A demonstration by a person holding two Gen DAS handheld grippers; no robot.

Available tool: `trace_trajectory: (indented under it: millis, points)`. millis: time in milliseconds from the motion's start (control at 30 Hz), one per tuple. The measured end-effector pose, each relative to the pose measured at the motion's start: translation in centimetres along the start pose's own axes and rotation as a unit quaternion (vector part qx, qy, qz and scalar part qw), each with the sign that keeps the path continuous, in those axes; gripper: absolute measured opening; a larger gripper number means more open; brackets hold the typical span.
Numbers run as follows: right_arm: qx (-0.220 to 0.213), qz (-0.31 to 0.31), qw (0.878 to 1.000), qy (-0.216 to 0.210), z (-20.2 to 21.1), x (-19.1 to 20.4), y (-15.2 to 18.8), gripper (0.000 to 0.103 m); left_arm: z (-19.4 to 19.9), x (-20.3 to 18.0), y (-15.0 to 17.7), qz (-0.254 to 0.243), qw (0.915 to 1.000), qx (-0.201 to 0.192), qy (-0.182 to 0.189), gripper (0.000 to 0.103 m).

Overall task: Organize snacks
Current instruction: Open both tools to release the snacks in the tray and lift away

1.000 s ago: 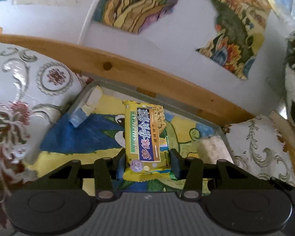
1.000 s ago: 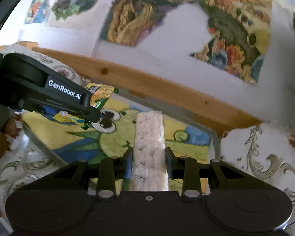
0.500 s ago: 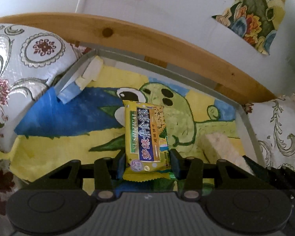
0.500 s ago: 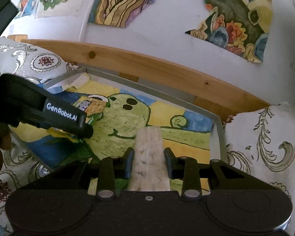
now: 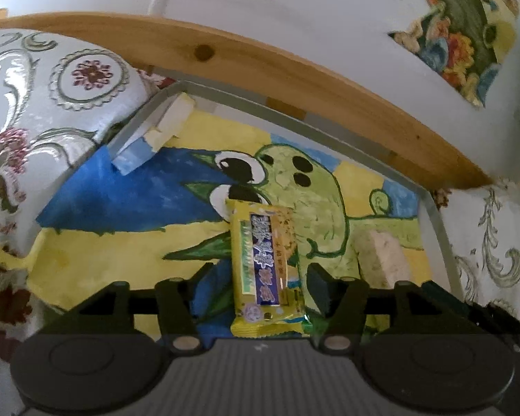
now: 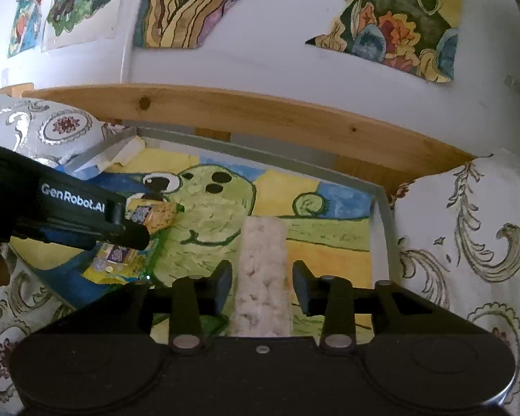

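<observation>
White wall behind, colourful paintings (image 6: 190,3) taped on it; wooden rail (image 5: 294,69) runs along its base. Below that sits a grey-rimmed tray (image 5: 436,222) lined with a painted sheet showing a green cartoon creature on blue and yellow. Patterned white cloth (image 5: 52,79) with silver scrolls and maroon flowers lies on both sides of the tray.

Far left corner of the tray: a small white-and-blue block (image 5: 152,135) leans against the rim.

Left gripper (image 5: 260,277): fingers (image 5: 320,291) parted, gaps on both sides of the yellow biscuit packet (image 5: 265,267), so not clamping it. Packet has a blue label stripe and lies lengthwise between the fingers, over the painted sheet, about mid-tray. Cannot tell whether it rests flat on the sheet. In the right wrist view the same packet (image 6: 156,213) shows past the left gripper's black body marked "GenRobot.AI".

Right gripper (image 6: 261,286): fingers (image 6: 303,287) spread too, clear gap each side of the white rice-cracker bar (image 6: 263,277). Bar sits lengthwise between them, in the right half of the tray, near the right rim. From the left wrist view the bar (image 5: 381,256) is just right of the yellow packet, apart from it.
</observation>
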State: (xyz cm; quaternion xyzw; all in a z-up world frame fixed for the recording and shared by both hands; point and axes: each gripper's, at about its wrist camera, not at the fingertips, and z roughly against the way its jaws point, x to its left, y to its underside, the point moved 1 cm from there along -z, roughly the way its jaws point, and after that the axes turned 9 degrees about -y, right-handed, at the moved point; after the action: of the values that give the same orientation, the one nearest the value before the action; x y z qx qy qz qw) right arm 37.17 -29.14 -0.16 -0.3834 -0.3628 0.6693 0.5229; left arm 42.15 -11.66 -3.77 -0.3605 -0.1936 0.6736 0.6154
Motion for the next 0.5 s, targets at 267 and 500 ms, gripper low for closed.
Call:
trace_trajectory:
  millis: [267,500]
  points:
    - [-0.048,-0.039,0.998,0.005,4.0,-0.1,-1.5,0.075,4.3,0.6,-0.5,0.013,0.9985,-0.053,0.007,0.089]
    - [-0.107,-0.051,0.993,0.012,9.5,0.8,-2.8,0.090,9.9,1.7,-0.3,0.017,0.9932,-0.115,0.008,0.101]
